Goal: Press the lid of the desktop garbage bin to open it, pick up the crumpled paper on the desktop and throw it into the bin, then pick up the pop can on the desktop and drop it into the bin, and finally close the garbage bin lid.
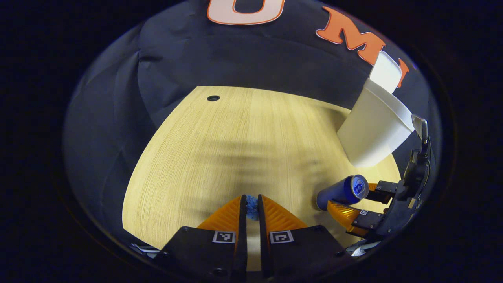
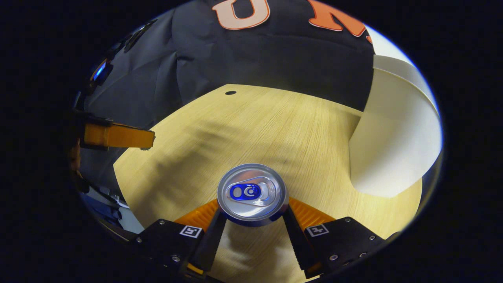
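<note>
The pop can (image 2: 252, 194) sits pinched between both fingers of the right gripper (image 2: 253, 220), held above the pale wooden table (image 2: 275, 129), its top toward the camera; the white garbage bin (image 2: 393, 137) stands just right of the can, lid (image 1: 386, 72) raised; left of the can, the left gripper (image 1: 252, 208) is nearly closed on a small blue scrap, possibly the crumpled paper (image 1: 252, 206); black cloth walls the booth beyond the table.

Left gripper (image 1: 252, 208) nipping a crumpled blue paper (image 1: 252, 207) above the wooden desktop (image 1: 235, 149), right gripper (image 1: 353, 204) clasping a blue pop can (image 1: 341, 192), white garbage bin (image 1: 371, 131) beyond, lid (image 1: 386, 72) raised
</note>
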Demonstrator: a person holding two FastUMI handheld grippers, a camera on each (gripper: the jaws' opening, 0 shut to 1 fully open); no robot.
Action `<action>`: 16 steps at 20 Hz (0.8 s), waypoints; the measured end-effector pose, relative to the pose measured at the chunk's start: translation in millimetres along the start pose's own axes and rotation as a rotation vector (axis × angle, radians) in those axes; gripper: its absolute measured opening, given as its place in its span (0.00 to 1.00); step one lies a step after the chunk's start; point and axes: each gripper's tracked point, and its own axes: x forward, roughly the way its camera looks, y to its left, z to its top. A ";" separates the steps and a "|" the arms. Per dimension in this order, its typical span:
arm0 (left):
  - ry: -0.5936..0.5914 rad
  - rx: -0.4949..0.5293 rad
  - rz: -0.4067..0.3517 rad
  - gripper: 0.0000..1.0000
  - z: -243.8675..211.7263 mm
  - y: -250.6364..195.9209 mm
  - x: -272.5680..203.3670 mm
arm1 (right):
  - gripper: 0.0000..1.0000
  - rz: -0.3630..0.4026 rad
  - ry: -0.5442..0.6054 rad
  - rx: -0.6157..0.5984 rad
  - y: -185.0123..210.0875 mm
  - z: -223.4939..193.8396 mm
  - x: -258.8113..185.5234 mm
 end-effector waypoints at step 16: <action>-0.142 0.213 -0.218 0.18 64.5 -116.3 21.3 | 0.81 -0.156 -0.069 0.108 -11.1 -1.3 -10.7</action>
